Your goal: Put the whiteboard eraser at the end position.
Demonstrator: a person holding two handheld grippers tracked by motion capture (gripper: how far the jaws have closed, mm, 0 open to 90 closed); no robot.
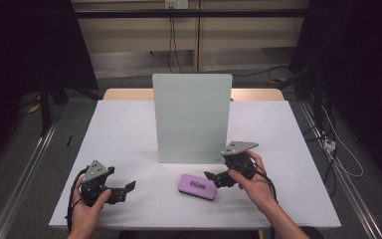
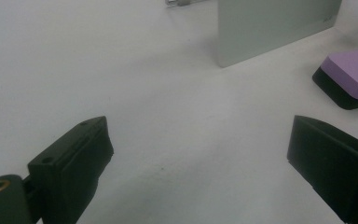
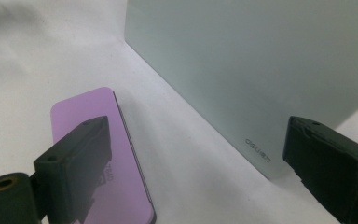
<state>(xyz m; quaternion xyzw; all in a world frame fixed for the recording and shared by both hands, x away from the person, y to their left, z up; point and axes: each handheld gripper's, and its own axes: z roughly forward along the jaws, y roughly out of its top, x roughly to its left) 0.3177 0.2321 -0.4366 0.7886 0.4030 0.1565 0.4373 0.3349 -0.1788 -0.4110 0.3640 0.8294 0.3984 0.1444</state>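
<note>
Nearest the camera in the high view: two hands at the near edge of the white counter [image 1: 129, 124], each holding a gripper. Left gripper [image 1: 124, 191] near the left corner, jaws spread wide, nothing between them, pointing right toward the purple eraser [image 1: 197, 186], well apart from it. Right gripper [image 1: 212, 178] just right of that eraser, jaws likewise wide and empty, tips close beside its right end, contact impossible to confirm. Eraser flat on the counter, near-centre, between the two grippers, purple on top with a black base [image 2: 338, 91]. Behind it, upright and just beyond, a pale frosted board [image 1: 191, 117], standing mid-counter. In the right gripper view, eraser [image 3: 93, 116] partly covered by the left-hand jaw, its near end cut off by the frame. Dark label on the eraser's top, lettering too small to read. Small grey wording at the board's lower corner [image 3: 258, 150], seemingly "deli" seen upside down, not certain.
</note>
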